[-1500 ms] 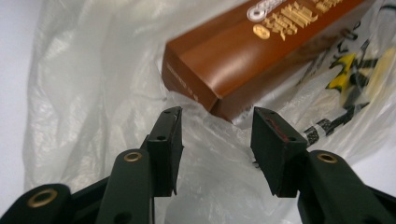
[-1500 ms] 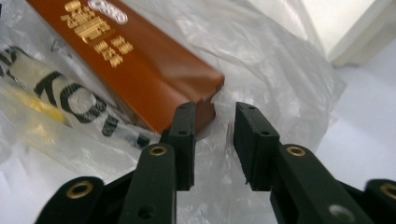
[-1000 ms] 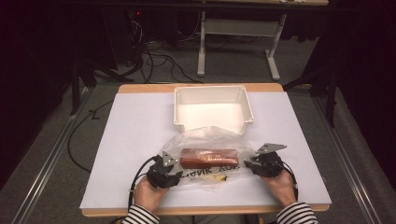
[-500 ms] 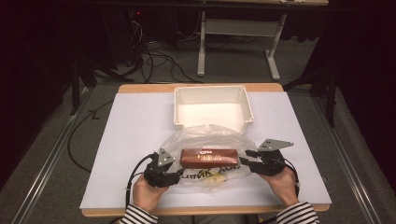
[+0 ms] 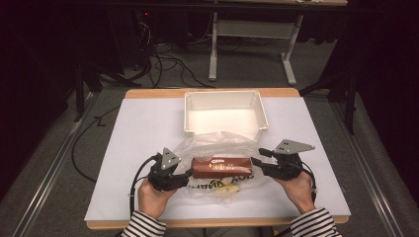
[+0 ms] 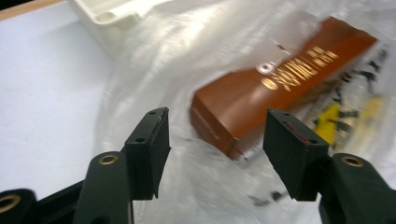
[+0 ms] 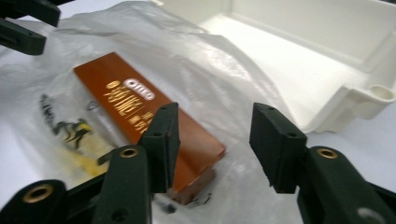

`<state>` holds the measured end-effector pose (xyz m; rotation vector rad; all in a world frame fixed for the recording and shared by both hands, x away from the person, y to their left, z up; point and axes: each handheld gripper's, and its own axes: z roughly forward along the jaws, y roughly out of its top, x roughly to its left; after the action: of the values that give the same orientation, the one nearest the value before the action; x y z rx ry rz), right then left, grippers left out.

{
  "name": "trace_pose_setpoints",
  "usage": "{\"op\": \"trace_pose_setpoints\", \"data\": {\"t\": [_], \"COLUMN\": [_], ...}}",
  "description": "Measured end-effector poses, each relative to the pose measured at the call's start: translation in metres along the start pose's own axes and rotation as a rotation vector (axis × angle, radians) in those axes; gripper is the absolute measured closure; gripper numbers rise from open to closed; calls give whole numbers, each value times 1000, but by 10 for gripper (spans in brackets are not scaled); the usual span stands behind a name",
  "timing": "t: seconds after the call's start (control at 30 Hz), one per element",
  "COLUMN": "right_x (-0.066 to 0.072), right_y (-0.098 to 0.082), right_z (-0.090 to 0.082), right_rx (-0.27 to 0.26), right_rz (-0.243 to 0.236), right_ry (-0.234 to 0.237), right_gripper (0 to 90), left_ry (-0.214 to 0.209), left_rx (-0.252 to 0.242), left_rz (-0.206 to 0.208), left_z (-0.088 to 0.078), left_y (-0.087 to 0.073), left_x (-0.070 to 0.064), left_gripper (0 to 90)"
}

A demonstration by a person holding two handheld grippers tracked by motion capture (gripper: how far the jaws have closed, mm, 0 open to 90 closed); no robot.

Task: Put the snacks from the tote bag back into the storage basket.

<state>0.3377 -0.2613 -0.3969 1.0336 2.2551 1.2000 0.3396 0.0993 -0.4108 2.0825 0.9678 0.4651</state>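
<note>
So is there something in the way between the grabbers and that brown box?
Yes. The brown box lies inside a clear plastic bag, so the film lies between it and both the left gripper and right gripper, whose jaws have just been opening.

Left gripper point(image 6: 217, 140): two black jaws stand apart, having just been opening; nothing is pressed between the pads. Beyond the gap lies a long brown rectangular box with gold lettering point(image 6: 280, 88), inside a thin translucent plastic bag with black and yellow print point(image 6: 187, 60). Bag rests on the white table surface point(image 6: 42, 84). Corner of a white plastic tray point(image 6: 109, 14) at far left, touching the bag's edge.
</note>
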Motion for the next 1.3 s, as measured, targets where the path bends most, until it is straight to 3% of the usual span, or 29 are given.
{"op": "trace_pose_setpoints", "data": {"t": [0.17,0.33,0.4,0.47,0.63,0.67,0.73,0.77,1.0,1.07,1.17,1.3], "right_x": [-9,-18,-21,-22,-26,-30,-32,-34,-42,-44,-44,-40], "right_y": [3,2,0,-2,-5,-7,-8,-10,-20,-29,-31,-31], "right_z": [10,27,35,43,56,60,62,65,77,84,83,77], "right_rx": [10,55,77,115,157,156,168,180,246,269,257,245], "right_rz": [14,49,54,48,62,73,76,79,93,90,101,97], "right_ry": [-41,-56,-55,-56,-50,-53,-57,-64,-87,-94,-89,-83], "right_gripper": [498,497,532,626,880,900,900,900,900,900,900,811], "left_ry": [29,44,44,36,19,24,30,31,60,60,76,61], "left_rx": [12,39,48,57,79,82,93,98,170,155,153,93], "left_rz": [-35,-67,-76,-87,-100,-96,-100,-101,-99,-104,-75,-87], "left_z": [14,33,40,47,62,64,68,69,87,88,86,72], "left_y": [3,4,4,4,3,3,2,2,-5,-7,-9,-11], "left_x": [14,21,23,24,31,32,34,35,41,41,38,32], "left_gripper": [402,412,425,457,684,778,822,890,900,900,897,663]}}
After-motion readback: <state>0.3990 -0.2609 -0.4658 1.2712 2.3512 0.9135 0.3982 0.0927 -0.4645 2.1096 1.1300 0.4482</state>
